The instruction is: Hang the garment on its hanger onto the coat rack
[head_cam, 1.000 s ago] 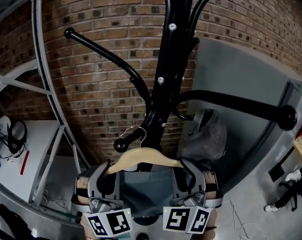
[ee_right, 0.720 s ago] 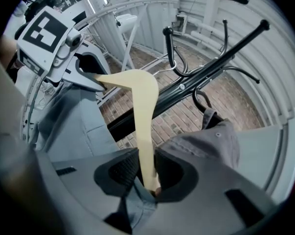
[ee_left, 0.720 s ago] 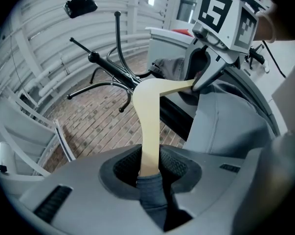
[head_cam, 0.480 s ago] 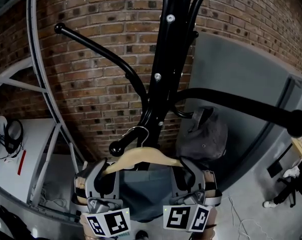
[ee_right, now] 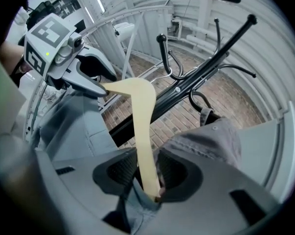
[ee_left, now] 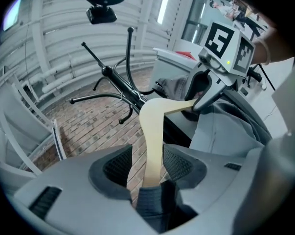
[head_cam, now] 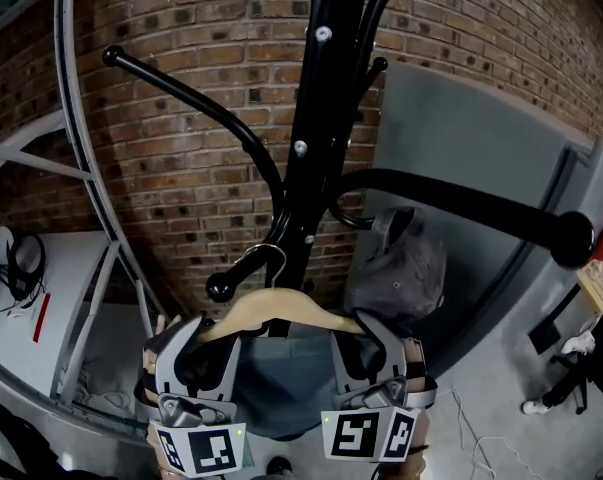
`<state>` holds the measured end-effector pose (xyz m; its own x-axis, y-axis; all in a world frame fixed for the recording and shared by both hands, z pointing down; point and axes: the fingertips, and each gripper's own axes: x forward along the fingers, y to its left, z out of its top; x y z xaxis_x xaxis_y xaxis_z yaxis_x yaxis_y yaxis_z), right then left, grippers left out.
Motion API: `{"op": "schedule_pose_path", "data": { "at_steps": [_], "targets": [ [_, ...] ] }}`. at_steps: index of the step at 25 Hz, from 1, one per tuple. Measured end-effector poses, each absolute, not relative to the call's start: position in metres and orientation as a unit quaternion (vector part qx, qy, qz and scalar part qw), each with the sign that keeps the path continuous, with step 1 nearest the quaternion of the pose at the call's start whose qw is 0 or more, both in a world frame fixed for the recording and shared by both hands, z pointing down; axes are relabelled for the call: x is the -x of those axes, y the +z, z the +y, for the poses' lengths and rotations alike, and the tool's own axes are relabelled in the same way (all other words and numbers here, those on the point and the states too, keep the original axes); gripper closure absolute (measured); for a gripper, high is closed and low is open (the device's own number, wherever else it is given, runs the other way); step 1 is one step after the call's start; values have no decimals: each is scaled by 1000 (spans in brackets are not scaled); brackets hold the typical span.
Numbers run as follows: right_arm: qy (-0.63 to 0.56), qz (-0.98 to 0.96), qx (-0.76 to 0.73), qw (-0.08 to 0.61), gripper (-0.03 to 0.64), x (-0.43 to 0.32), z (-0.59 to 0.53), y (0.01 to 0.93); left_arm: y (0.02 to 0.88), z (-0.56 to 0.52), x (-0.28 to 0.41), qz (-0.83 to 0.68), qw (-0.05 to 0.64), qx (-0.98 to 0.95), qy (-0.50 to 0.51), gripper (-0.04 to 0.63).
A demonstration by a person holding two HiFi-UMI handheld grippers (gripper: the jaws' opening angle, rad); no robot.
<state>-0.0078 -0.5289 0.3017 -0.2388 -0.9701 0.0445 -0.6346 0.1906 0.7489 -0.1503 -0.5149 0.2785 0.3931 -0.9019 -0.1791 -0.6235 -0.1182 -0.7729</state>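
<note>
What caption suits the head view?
Left gripper and right gripper, jaws opening around the wooden hanger carrying a grey garment, hook at the coat rack's lower peg.

Pale smooth wood hanger (head_cam: 281, 306); glossy black metal rack (head_cam: 316, 118); rough brick wall (head_cam: 181, 188).

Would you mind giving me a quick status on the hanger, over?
Left gripper and right gripper jaws opening, wooden hanger between each pair. Hook looks over the coat rack's lower peg, garment below. Grey cap hangs alongside, clear.
</note>
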Motion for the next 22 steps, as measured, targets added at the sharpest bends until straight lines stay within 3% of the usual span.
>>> {"op": "schedule_pose_path", "data": {
  "at_steps": [22],
  "targets": [
    [-330,-744,-525,248,503,1,-443,300,285,-423,140,555,386,713,-186,413]
  ]
}}
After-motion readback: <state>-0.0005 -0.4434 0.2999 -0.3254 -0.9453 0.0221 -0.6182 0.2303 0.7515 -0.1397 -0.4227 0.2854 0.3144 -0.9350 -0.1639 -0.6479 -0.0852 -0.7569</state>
